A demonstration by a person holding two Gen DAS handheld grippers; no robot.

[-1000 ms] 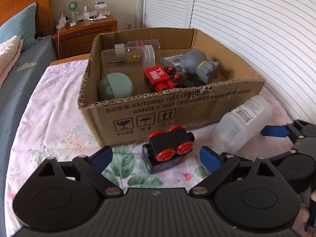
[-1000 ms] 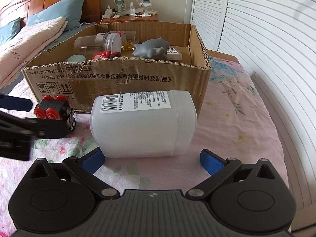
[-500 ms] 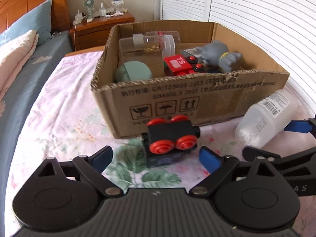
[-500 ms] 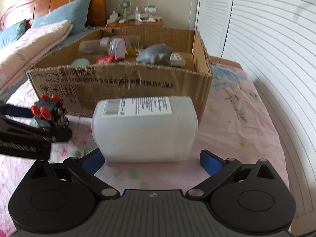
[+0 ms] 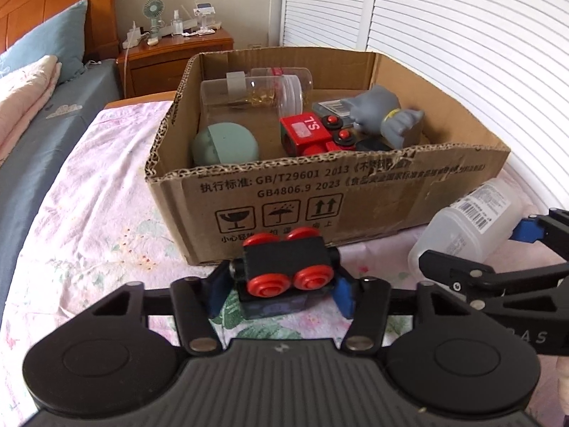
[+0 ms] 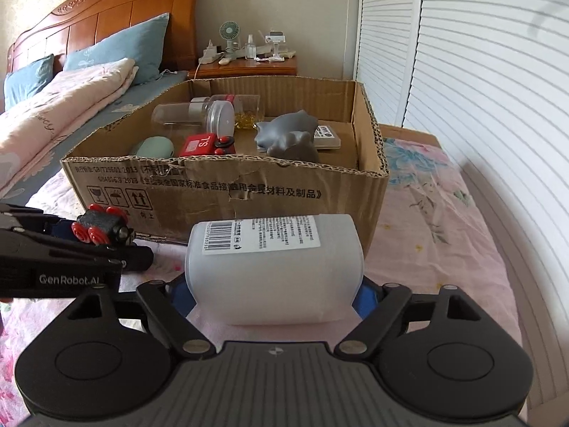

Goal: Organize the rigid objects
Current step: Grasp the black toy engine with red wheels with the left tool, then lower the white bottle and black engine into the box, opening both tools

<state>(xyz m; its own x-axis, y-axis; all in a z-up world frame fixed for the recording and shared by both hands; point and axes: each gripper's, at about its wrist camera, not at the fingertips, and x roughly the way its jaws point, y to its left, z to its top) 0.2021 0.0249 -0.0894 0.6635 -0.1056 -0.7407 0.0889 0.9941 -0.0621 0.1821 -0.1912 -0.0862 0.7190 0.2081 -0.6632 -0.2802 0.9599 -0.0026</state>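
Note:
My left gripper (image 5: 282,290) is shut on a black toy train car with red wheels (image 5: 286,272), just in front of the cardboard box (image 5: 355,192). The car also shows in the right wrist view (image 6: 101,226). My right gripper (image 6: 274,293) is shut on a white plastic bottle (image 6: 275,267) lying on its side before the box (image 6: 227,192). The bottle shows in the left wrist view (image 5: 466,227) too. The box holds clear jars (image 5: 249,94), a green round case (image 5: 225,146), a red toy engine (image 5: 311,135) and a grey figure (image 5: 386,115).
The box sits on a floral pink sheet (image 5: 89,206) on a bed. A wooden nightstand (image 5: 174,53) with a small fan stands behind. White shutter doors (image 5: 462,35) run along the right. Pillows and a wooden headboard (image 6: 106,17) are at the left.
Both grippers have closed: the left on the black train car, the right on the white bottle. Both were open around these objects before.

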